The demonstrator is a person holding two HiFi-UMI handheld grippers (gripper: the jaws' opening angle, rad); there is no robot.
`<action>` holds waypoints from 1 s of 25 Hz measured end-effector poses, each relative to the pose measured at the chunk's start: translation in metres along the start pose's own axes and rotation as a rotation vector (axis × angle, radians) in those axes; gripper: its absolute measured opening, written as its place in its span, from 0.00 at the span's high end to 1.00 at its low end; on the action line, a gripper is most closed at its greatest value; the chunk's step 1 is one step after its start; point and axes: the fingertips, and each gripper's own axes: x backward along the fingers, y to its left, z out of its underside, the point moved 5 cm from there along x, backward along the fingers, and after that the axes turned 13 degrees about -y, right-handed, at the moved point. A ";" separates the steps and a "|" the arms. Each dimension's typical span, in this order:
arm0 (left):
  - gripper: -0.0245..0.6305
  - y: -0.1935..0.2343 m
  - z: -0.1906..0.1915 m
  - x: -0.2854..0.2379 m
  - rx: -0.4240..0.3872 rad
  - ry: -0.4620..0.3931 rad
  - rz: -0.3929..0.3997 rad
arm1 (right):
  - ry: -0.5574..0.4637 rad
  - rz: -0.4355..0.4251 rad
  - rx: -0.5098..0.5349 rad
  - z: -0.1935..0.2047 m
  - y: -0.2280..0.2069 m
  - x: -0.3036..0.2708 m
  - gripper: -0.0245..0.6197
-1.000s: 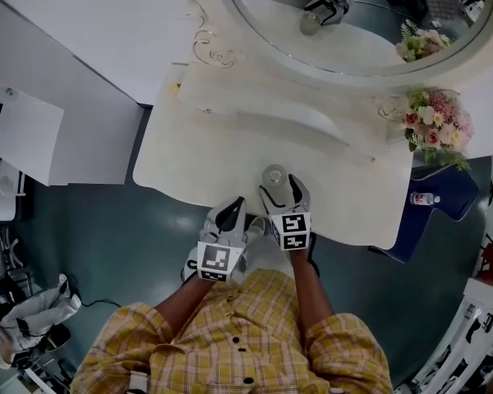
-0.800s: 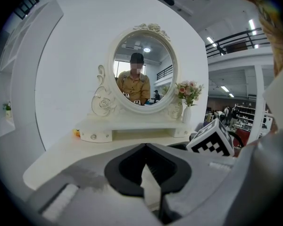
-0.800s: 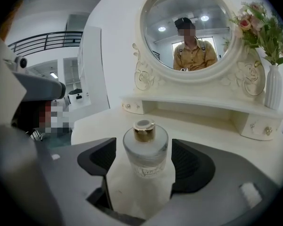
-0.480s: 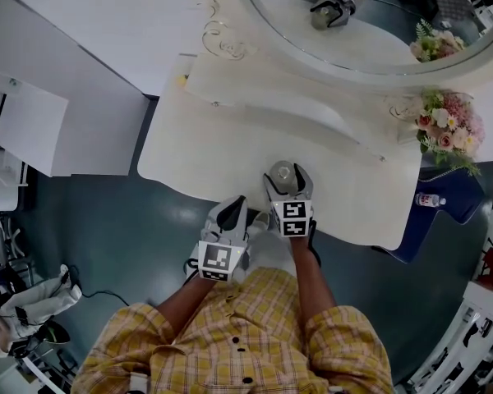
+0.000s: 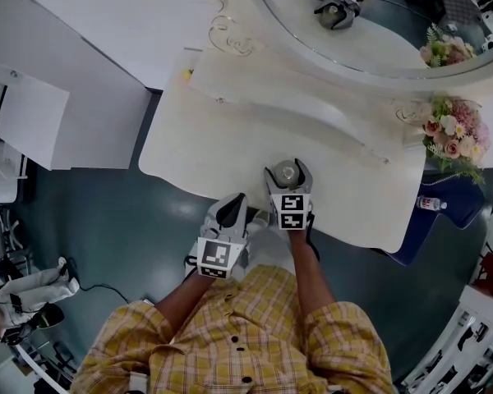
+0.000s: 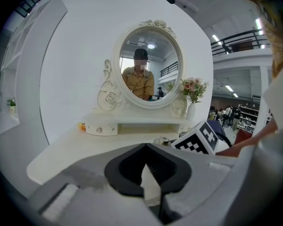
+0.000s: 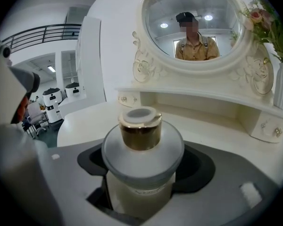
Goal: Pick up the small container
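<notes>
- White dressing table on a blue-grey floor; oval mirror along the table's far edge, flowers at its far right corner.
- Head view: right gripper reaches in over the table's near edge, right of centre. Left gripper hangs just outside that near edge, beside the right one but apart from it.
- Head view only: small bottle on a dark blue surface off the table's right edge; person's yellow checked sleeves.
- Right gripper view: jaws closed on the small container, one dark pad on each side of its body. Container upright, close to the near edge. Cannot tell whether its base touches the table.
- Container: pale cream body, frosted white domed shoulder, gold collar, flat white cap top. Print on the body is too blurred to read.
- Right gripper view only: white vase at the table's far right, knobbed drawers under the mirror shelf.
- Left gripper view: jaws drawn together, only a thin sliver of table showing between the dark pads, nothing held.
- Left gripper view only: small yellow-orange item at the table's far left corner, marker cube of the right gripper, with the container's cap just left of it.
- Both gripper views: person's reflection in the mirror.
</notes>
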 end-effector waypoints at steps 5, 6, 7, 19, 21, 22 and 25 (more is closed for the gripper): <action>0.96 0.000 -0.001 -0.004 -0.004 -0.001 0.006 | 0.028 0.012 0.018 0.001 0.002 -0.004 0.41; 0.96 0.000 -0.001 -0.004 -0.003 -0.001 0.005 | 0.034 0.016 0.019 0.001 0.002 -0.004 0.41; 0.96 0.000 -0.001 -0.005 -0.004 0.001 0.004 | 0.040 0.019 0.019 0.002 0.002 -0.005 0.41; 0.96 0.005 -0.005 -0.006 -0.004 -0.002 -0.018 | 0.054 0.046 0.043 0.004 0.000 -0.005 0.45; 0.96 0.005 -0.006 -0.005 -0.005 -0.004 -0.016 | 0.050 0.046 0.034 0.003 -0.001 -0.004 0.45; 0.96 0.006 -0.006 -0.004 -0.004 -0.004 -0.019 | 0.047 0.047 0.024 0.002 -0.002 -0.004 0.45; 0.96 0.011 -0.006 -0.003 0.011 -0.006 -0.045 | 0.045 0.042 0.007 -0.001 -0.002 0.001 0.44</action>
